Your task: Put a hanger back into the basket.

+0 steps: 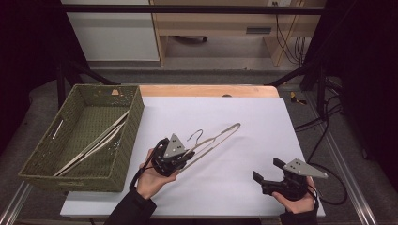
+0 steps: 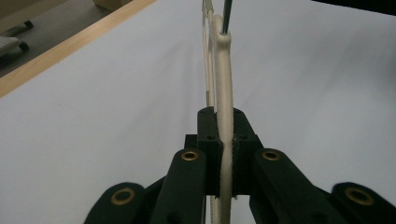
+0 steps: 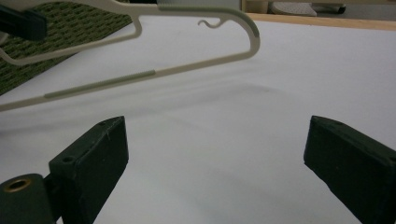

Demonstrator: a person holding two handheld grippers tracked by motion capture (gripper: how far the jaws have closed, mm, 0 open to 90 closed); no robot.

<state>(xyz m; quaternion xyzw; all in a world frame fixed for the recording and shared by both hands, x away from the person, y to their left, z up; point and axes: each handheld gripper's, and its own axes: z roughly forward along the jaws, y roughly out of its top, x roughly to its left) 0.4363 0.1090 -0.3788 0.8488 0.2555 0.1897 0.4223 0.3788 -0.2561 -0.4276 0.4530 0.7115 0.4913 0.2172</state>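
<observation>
Left tool (image 1: 186,158), seen from the high view, is clamped on one end of a cream hanger (image 1: 217,137), which slants up and away from it above the white sheet on the counter (image 1: 206,91); the metal hook pokes up near the middle. Off to the right, near the sheet's front edge, the right tool (image 1: 265,171) rests low with its jaws spread wide and nothing between them. At the left stands a woven green basket (image 1: 134,123) with more hangers (image 1: 94,143) lying aslant inside; I count at least two there, though they overlap too much to be sure, so one hanger is in hand, one basket, two tools. In the left gripper view the left tool's (image 2: 225,154) pads press flat on the hanger's (image 2: 224,79) thin arm, which runs straight ahead edge-on with the hook's wire at the top. It looks light, stiff and rather smooth, so a grip far out on one arm will likely let it swing or twist; a hold nearer the hook's neck should carry it steadier. In the right gripper view the right tool (image 3: 215,154) gapes wide over bare sheet, while the hanger (image 3: 154,72) hangs well ahead, with its grey grip strips visible and the basket (image 3: 70,28) behind it.
</observation>
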